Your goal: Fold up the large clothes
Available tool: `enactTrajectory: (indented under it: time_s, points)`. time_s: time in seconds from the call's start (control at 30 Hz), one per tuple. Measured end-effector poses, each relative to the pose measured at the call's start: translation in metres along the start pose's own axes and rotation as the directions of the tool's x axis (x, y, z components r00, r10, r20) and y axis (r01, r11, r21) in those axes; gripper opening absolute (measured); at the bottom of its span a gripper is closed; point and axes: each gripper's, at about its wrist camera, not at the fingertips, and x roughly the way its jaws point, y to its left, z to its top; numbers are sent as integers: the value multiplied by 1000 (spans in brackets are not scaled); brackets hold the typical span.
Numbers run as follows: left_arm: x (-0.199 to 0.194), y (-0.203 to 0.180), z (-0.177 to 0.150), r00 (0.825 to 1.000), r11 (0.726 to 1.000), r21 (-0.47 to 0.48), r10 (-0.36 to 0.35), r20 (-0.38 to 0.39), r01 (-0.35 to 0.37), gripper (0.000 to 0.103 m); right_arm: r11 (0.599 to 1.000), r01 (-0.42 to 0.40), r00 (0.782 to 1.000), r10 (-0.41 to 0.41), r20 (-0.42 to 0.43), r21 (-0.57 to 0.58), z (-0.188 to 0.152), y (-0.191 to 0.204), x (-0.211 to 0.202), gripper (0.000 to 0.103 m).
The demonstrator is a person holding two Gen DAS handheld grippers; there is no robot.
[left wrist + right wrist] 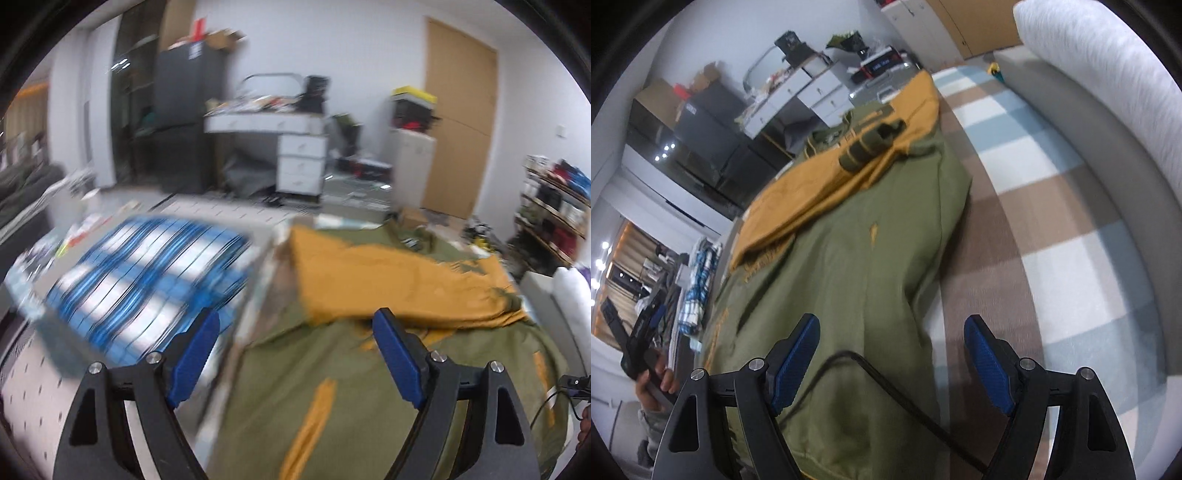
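Observation:
A large olive-green garment (332, 387) with a mustard-yellow part (388, 273) folded over it lies spread flat on a checked sheet (1034, 221). My left gripper (295, 317) hovers open over the garment's near left side, with nothing between its blue pads. In the right wrist view the same garment (857, 266) stretches away, its mustard part (812, 192) at the far end. My right gripper (892, 321) stands open above the garment's near right edge and holds nothing. A hand holds the left gripper (633, 317) at the far left of that view.
A blue plaid cloth (147, 273) lies folded to the left of the garment. A black cable (886, 387) crosses the near green cloth. A white padded cushion (1108, 74) borders the right side. A white desk with drawers (295, 147) and shelves (554, 206) stand behind.

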Motion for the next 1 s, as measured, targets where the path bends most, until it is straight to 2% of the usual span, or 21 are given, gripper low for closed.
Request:
enactTrajectory:
  time_s: [0.1, 0.2, 0.33, 0.47, 0.6, 0.77, 0.83, 0.93, 1.0]
  points:
    - [-4, 10, -18, 999, 999, -37, 31, -37, -32, 82, 1000, 6, 1000, -6, -24, 4, -5, 1, 5, 80]
    - [-16, 18, -32, 997, 997, -59, 47, -60, -50, 82, 1000, 17, 1000, -17, -5, -23, -9, 7, -4, 80]
    - [-23, 21, -47, 997, 996, -86, 29, -70, -35, 82, 999, 32, 998, -30, 47, -44, -20, 9, -31, 80]
    - [-32, 29, -56, 996, 995, -93, 21, -86, -30, 82, 998, 55, 998, -54, 32, -37, -39, 4, -39, 80]
    - [-49, 43, -63, 998, 995, -91, 21, -66, -27, 82, 999, 49, 997, -48, 53, -23, -52, 3, -51, 80]
    - [-57, 59, -71, 999, 994, -110, 25, -43, -30, 82, 991, 133, 984, -132, 121, -5, -62, -9, -85, 80]
    - [-58, 61, -74, 999, 993, -114, 17, -36, -21, 82, 981, 193, 967, -192, 165, 10, -67, -18, -108, 80]
    - [-55, 59, -75, 1000, 993, -115, -5, -31, 1, 82, 956, 289, 914, -293, 279, 58, -68, -32, -157, 80]
    - [-51, 57, -75, 999, 994, -104, -14, -30, 11, 82, 940, 323, 865, -340, 369, 108, -77, -43, -198, 80]
